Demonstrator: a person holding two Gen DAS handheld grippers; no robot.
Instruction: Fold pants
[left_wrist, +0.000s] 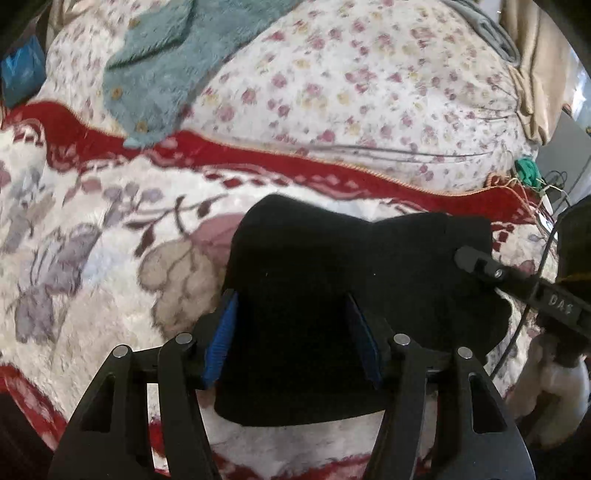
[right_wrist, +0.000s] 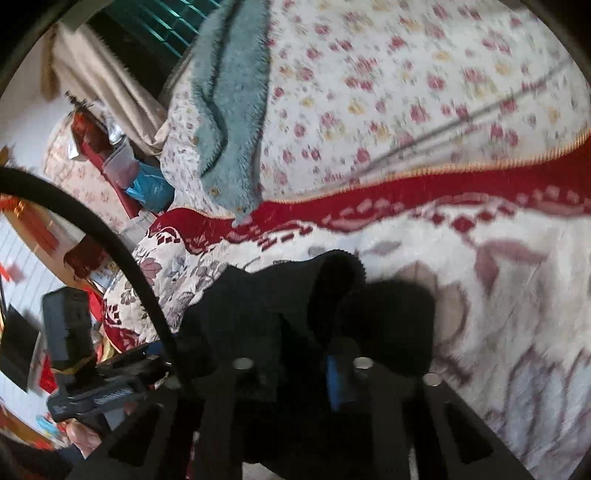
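The black pants lie folded in a small bundle on a white blanket with red border and flower print. My left gripper is open, its blue-padded fingers spread over the near part of the bundle. My right gripper comes in from the right in the left wrist view, its tip on the bundle's right edge. In the right wrist view the pants bunch up between the fingers of the right gripper; one blue pad shows, and the fabric hides the jaw gap.
A teal fluffy garment lies on a white floral quilt behind the blanket. A beige curtain hangs at right. A black cable arcs at left in the right wrist view, over room clutter.
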